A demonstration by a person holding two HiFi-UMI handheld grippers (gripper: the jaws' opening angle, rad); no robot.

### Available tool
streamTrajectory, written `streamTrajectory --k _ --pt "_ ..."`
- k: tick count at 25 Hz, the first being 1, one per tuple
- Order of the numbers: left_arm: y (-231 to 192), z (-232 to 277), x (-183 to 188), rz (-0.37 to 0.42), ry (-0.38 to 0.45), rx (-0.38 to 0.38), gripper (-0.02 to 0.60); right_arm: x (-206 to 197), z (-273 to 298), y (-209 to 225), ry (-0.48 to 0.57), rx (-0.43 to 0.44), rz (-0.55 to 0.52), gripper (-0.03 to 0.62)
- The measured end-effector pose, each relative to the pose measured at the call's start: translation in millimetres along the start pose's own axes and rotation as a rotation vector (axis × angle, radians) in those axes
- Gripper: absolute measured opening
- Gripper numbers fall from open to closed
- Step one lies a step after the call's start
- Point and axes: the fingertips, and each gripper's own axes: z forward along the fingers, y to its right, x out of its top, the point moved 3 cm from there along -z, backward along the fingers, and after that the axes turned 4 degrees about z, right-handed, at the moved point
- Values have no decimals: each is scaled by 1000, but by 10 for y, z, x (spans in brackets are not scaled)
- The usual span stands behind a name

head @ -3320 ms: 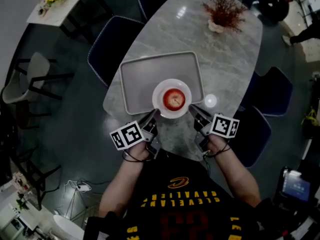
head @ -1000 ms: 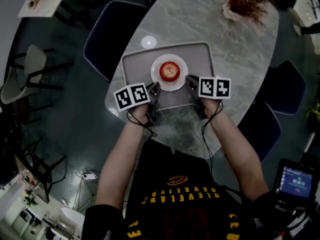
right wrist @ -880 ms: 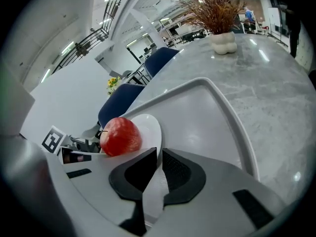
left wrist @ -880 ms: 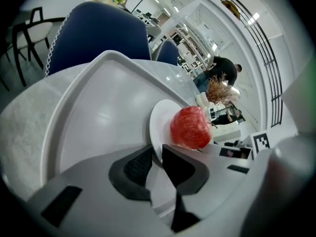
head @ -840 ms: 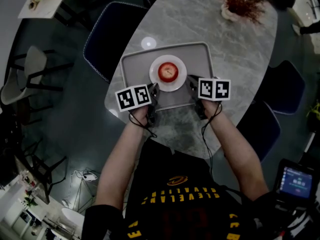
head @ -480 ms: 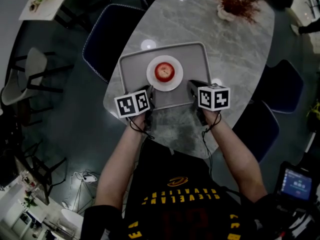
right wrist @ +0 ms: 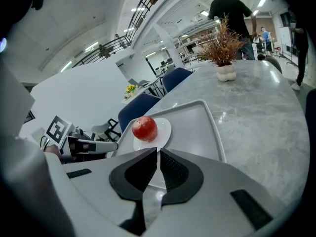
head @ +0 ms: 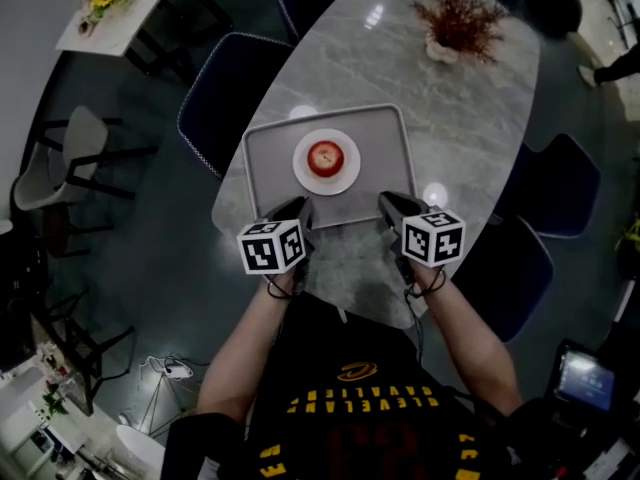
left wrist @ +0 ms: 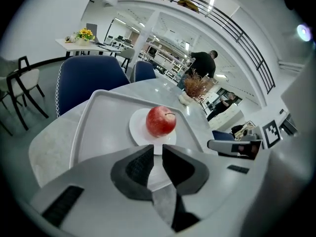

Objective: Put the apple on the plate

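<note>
The apple (head: 324, 157) sits on the plate (head: 346, 174), so placement appears complete. The plate rests on a grey tray (head: 268, 158). The left claw (head: 294, 207) and right claw (head: 390, 202) hover at the tray's near edge, jaws together, empty. Beyond the tray, the marble worktop (head: 450, 128) carries a dried-plant vase (head: 455, 23). Blue chairs (head: 225, 83) flank it.

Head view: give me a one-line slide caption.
Apple on plate in tray; left claw and right claw hover nearby, empty.
</note>
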Motion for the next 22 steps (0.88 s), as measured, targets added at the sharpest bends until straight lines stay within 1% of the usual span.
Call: streamTrajectory --k 4,6,7,8,13,16,19,22 --pt "203 -139 -158 8 8 -38 55 -40 -194 -92 25 49 -15 26" --pt "296 -226 -234 11 14 -55 24 -42 -311 -163 36 82 -42 26" --pt "340 -273 -264 11 22 -63 6 -40 -374 -210 46 104 -56 20" --pt "386 -320 -287 12 33 -71 2 -37 -438 -260 58 128 -69 6" --pt "704 -552 -326 60 93 -103 2 -57 -732 -490 120 206 -124 6" --pt "946 -685 -341 85 125 -145 2 -94 -871 -583 150 225 -120 6" --pt "1149 -792 -374 89 154 -185 2 -141 -989 -644 176 215 -133 6" --pt "1333 -891 -421 91 177 -203 2 -197 -1148 -702 198 212 -154 6"
